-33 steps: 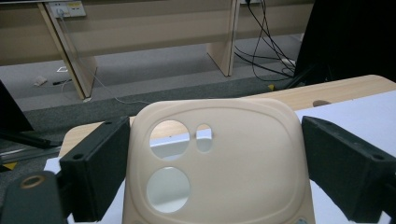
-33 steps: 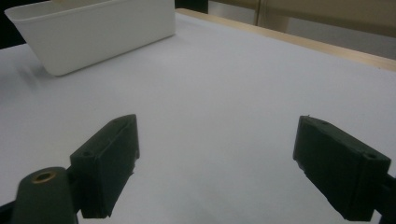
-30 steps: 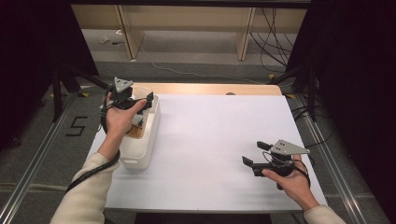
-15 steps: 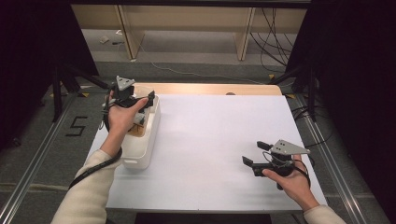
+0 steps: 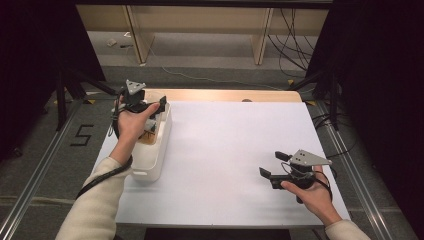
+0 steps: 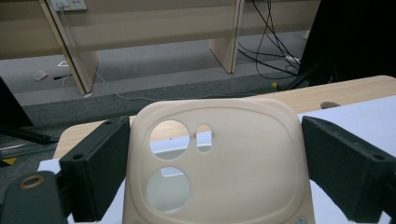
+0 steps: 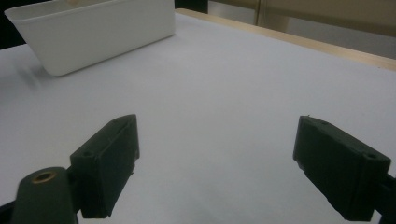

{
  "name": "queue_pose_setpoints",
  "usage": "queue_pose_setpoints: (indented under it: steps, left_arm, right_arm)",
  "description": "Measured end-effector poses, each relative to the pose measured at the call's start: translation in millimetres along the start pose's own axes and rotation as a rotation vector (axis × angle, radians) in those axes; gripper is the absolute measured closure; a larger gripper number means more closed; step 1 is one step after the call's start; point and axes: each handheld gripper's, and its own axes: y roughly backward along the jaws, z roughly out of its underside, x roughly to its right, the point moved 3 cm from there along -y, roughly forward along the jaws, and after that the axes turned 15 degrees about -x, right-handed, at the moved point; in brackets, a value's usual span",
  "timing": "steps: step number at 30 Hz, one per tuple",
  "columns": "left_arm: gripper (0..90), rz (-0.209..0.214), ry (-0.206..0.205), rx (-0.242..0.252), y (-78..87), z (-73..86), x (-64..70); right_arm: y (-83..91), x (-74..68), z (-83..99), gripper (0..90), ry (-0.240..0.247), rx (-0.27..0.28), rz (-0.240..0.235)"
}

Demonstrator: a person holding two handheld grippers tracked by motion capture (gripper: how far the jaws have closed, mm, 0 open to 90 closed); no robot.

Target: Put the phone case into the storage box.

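The cream phone case (image 6: 217, 163), with its camera cut-outs, stands upright between the left gripper (image 5: 150, 106) fingers (image 6: 98, 163), which clamp its two side edges. It hangs above the white tub (image 5: 156, 150) at the table's (image 5: 235, 140) nine o'clock edge. Something tan lies inside the tub, unclear. At four o'clock the right gripper (image 5: 272, 165) hovers with fingers (image 7: 109, 161) wide apart, empty.

Left gripper (image 5: 152, 106) clamped, right gripper (image 5: 274, 165) fingers (image 7: 111, 163) apart.
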Motion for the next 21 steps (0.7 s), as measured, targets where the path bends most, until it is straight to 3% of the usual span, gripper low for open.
queue_pose_setpoints:
  steps: [21]
  left_arm:
    - [10.8,-0.001,0.012,-0.01,-9.4,-4.4,0.1]
  right_arm:
    - [-0.3,0.1,0.1,15.4,-0.001,0.001,-0.002]
